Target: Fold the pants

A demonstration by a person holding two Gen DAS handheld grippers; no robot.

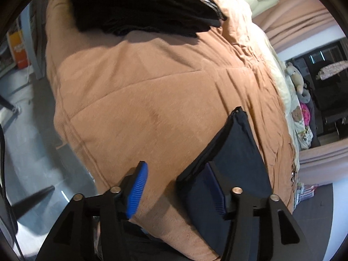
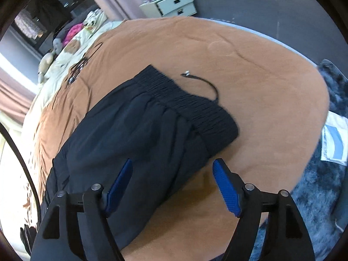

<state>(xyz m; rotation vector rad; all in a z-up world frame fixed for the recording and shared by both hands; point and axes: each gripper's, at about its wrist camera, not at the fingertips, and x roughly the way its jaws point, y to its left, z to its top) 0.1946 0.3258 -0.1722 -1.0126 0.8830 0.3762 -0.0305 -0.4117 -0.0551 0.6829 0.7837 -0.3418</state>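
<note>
With both the left gripper (image 1: 174, 193) and right gripper (image 2: 173, 188) spread and holding nothing, smooth the pants (image 2: 134, 130) just ahead flat on the bed (image 2: 271, 100) before folding again.

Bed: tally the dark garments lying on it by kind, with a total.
Navy pants, laid flat on the brown blanket, drawstring trailing from the waistband: 1
Black folded clothes pile at the far end; how many pieces it holds cannot be told: 1
Total: 2
</note>
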